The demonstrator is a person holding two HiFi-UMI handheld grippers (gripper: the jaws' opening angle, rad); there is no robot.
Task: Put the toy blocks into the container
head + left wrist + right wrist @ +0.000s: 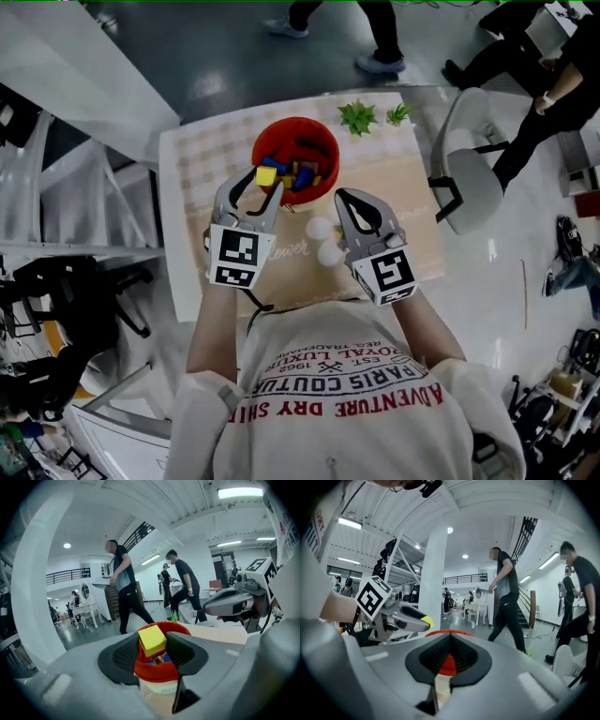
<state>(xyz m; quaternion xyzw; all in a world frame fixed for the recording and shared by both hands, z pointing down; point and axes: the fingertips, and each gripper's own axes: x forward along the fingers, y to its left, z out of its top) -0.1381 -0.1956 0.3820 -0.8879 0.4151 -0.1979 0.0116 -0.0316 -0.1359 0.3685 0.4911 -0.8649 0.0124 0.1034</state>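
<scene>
The left gripper [264,180] pinches a plain bright-yellow cube [152,640] in its fingers near the red container [325,142]; the right gripper's [343,197] fingers are closed, empty.

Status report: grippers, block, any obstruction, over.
Left gripper shut on yellow block, by red container rim. Right gripper shut, empty. Container mouth unobstructed.
</scene>
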